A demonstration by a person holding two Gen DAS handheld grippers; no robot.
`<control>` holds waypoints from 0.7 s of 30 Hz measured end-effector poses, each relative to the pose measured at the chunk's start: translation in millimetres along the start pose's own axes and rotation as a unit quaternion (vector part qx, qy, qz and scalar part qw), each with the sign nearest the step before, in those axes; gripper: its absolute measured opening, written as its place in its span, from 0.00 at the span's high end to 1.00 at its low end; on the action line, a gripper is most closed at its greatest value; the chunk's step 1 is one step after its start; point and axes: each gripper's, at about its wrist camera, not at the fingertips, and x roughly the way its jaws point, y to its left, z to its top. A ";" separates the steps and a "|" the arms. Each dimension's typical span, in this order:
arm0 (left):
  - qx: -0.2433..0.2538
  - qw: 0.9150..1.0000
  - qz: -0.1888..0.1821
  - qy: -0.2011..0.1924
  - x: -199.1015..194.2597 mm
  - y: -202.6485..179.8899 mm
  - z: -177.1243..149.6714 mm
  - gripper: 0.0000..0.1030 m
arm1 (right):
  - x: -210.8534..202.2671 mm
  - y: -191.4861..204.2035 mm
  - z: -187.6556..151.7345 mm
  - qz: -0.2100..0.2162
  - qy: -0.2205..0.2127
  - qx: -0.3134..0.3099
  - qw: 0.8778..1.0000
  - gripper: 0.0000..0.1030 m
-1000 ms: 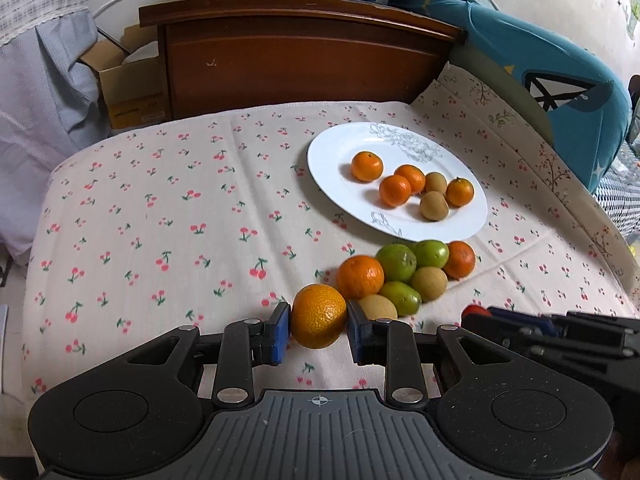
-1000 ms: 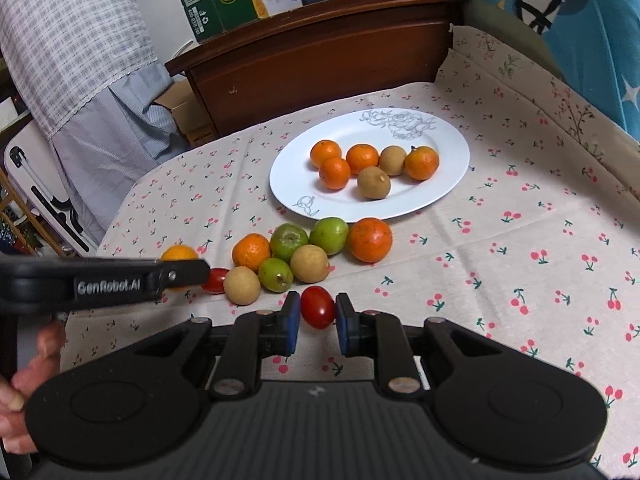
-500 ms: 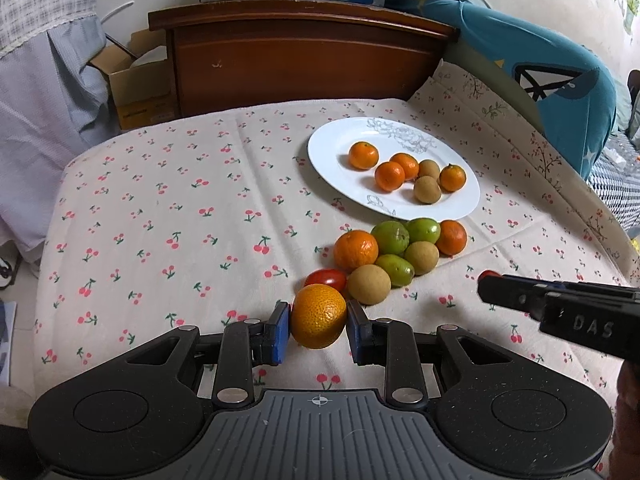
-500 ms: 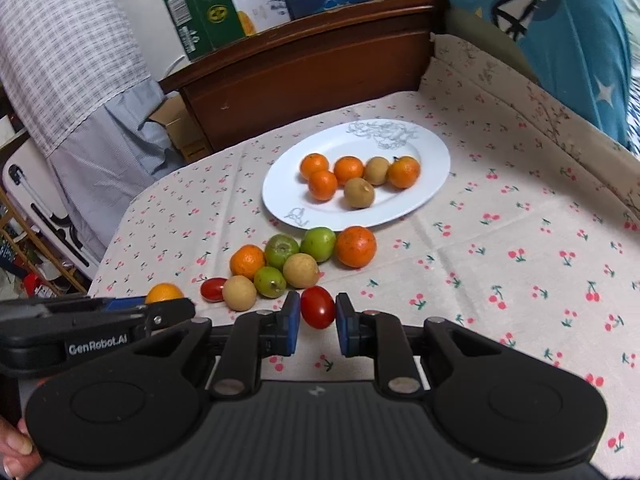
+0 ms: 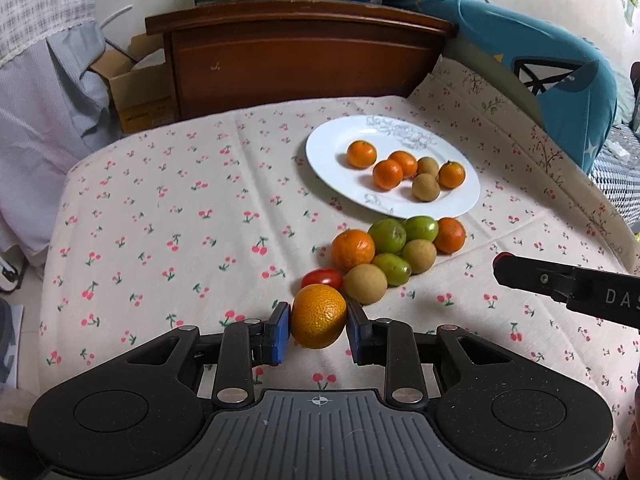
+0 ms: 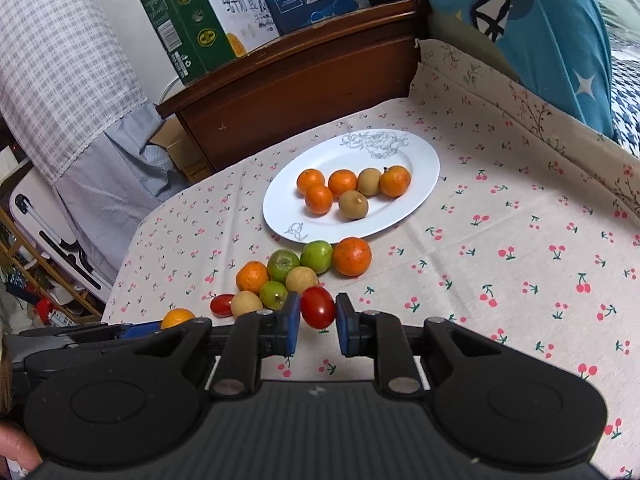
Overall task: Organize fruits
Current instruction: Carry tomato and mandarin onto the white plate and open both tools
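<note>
My left gripper (image 5: 318, 330) is shut on an orange (image 5: 318, 316), held just above the cloth in front of the fruit pile. My right gripper (image 6: 317, 318) is shut on a red cherry tomato (image 6: 317, 306), also near the pile. The white plate (image 5: 332, 148) carries several small oranges and two brown longans (image 5: 426, 187). In front of it lie loose fruits: two oranges, green fruits (image 5: 387, 235), longans and another cherry tomato (image 5: 322, 279). In the right wrist view the plate (image 6: 420, 156) sits beyond the pile, and the left gripper's orange (image 6: 178, 317) shows at lower left.
A cherry-print cloth (image 5: 160, 216) covers the table. A wooden headboard (image 5: 296, 56) with cartons on top stands behind it. A teal cushion (image 5: 560, 72) lies at the right, a cardboard box (image 5: 132, 92) and hanging fabric at the left.
Both grippers have pulled back and risen slightly from the pile, each keeping its fruit. A second cherry tomato has come into sight behind the held orange.
</note>
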 end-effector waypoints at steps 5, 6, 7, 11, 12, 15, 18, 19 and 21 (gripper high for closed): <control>-0.004 1.000 -0.001 -0.003 -2.7 -3.4 3.8 0.74 | -4.4 -2.1 4.9 0.004 -0.009 0.012 1.000 0.82; -0.004 1.000 -0.001 -0.003 -2.7 -4.7 3.9 0.74 | -4.9 -2.1 5.8 0.004 -0.011 0.012 1.000 0.82; -0.004 1.000 -0.001 -0.001 -2.1 -5.9 3.9 0.74 | -5.6 -1.9 6.6 0.005 -0.012 0.013 1.000 0.82; -0.004 1.000 -0.003 0.003 -0.1 -10.8 7.6 0.74 | -6.4 -1.2 15.3 0.019 -0.010 0.017 1.000 0.82; -0.005 1.000 -0.003 0.002 -0.2 -11.8 9.6 0.74 | -7.3 -1.6 19.2 0.021 -0.013 0.016 1.000 0.82; -0.008 1.000 -0.005 -0.005 -2.3 -14.5 17.9 0.74 | -11.5 -3.7 31.9 0.022 -0.021 0.011 0.999 0.82; -0.003 1.000 -0.006 -0.012 -2.4 -19.8 29.5 0.74 | -12.8 -9.8 45.0 0.039 -0.022 0.025 0.999 0.82; -0.003 1.000 -0.008 -0.016 -2.9 -20.9 33.1 0.74 | -12.8 -11.3 49.7 0.041 -0.022 0.024 0.999 0.82; -0.004 1.000 -0.014 -0.020 -2.6 -23.8 40.8 0.74 | -12.7 -14.3 58.6 0.038 -0.024 0.018 0.999 0.82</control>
